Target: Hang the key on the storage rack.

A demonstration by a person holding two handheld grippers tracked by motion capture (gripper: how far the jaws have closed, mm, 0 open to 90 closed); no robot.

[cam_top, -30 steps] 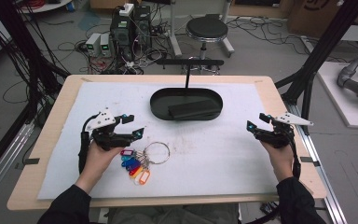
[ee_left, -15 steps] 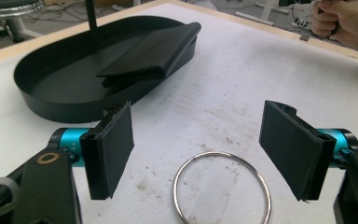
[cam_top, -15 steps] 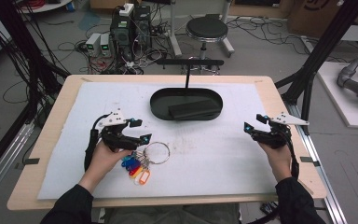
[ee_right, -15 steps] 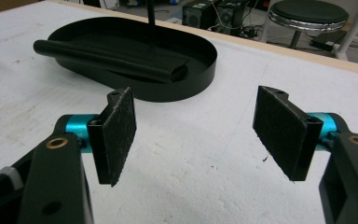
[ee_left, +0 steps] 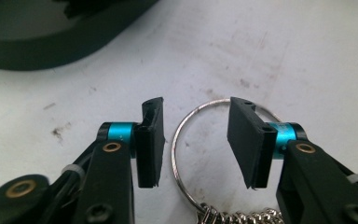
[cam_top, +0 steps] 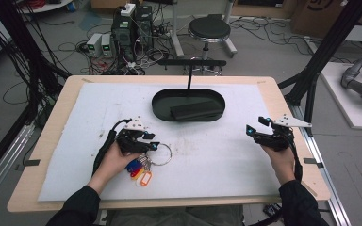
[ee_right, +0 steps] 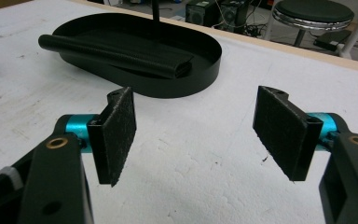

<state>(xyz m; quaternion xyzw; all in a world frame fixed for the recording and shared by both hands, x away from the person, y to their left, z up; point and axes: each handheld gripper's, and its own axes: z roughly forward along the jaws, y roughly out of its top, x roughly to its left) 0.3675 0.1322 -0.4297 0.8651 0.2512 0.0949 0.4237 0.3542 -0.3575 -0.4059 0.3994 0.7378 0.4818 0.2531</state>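
Left gripper (cam_top: 152,147) now shifted right and forward versus a second ago, sitting over the key ring (cam_top: 159,154) instead of beside it. Jaws parted to a medium gap, nothing clamped yet; in the left gripper view the pads (ee_left: 150,140) straddle the steel ring (ee_left: 200,154), one pad outside its left arc, the other over its right side, ring flat on the sheet. Chain links visible at bottom edge of that view. Means: approach done, grasp of ring looks like the step in hand, closing not yet made. Thin wire flat on a surface, so likely to slip unless the pads drop low enough.

Colored key tags (cam_top: 139,170) (blue, yellow, red, orange) fanned out just below the ring, partly under the left hand (cam_top: 115,160). Right gripper (cam_top: 255,131) barely changed, hovering near the right table edge, jaws wide apart, empty; well apart from ring.

Black oval tray (cam_top: 160,107) at far middle of table, holding a dark rolled or folded item (cam_top: 195,111), exact type unclear. Thin black post rising just behind it.

Surface: white foam sheet (cam_top: 245,183), scuffed and dirty-specked, on a light wood table (cam_top: 273,89). Room: grey floor, tangled cables, computer boxes (cam_top: 127,28), round stool (cam_top: 209,30), black frame struts at both sides.
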